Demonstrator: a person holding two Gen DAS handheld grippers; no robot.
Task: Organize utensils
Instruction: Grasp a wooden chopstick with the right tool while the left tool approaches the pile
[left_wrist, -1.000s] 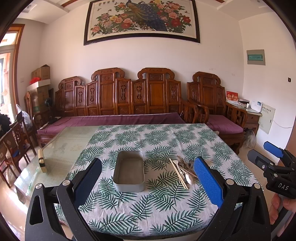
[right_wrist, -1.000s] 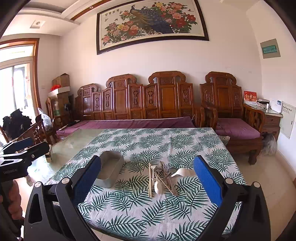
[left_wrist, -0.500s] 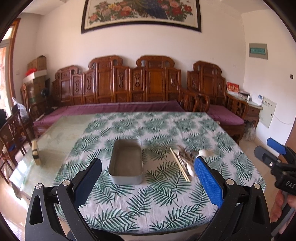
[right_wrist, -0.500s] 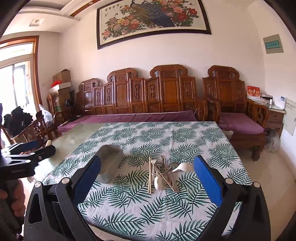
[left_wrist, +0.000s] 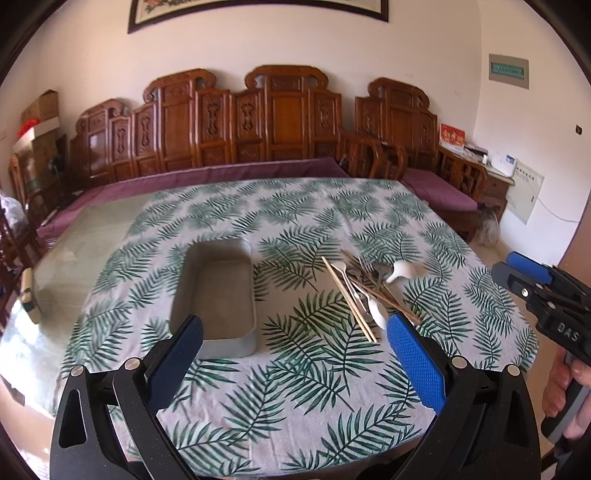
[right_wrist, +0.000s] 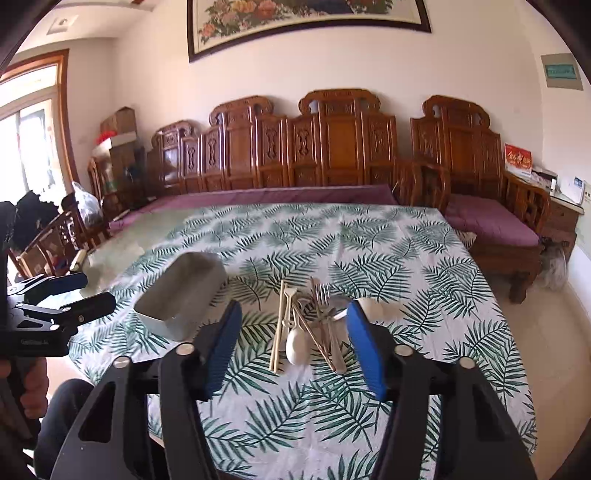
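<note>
An empty grey metal tray (left_wrist: 218, 291) (right_wrist: 181, 291) sits on the palm-leaf tablecloth. To its right lies a pile of utensils (left_wrist: 365, 288) (right_wrist: 314, 325): chopsticks, white spoons, metal forks. My left gripper (left_wrist: 291, 354) is open and empty, above the table's near edge, in front of the tray. My right gripper (right_wrist: 293, 343) is open and empty, its fingers either side of the pile as seen from the near side. It also shows at the right edge of the left wrist view (left_wrist: 532, 284).
The table (left_wrist: 74, 240) has bare glass at its left, with a small block (left_wrist: 27, 295) near that edge. A carved wooden sofa (left_wrist: 258, 129) stands behind the table, wooden chairs (right_wrist: 55, 240) to the left.
Both grippers have moved forward and tilted down toward the table. The right gripper's fingers have narrowed and now frame the utensil pile. Tray and utensils have not moved.
</note>
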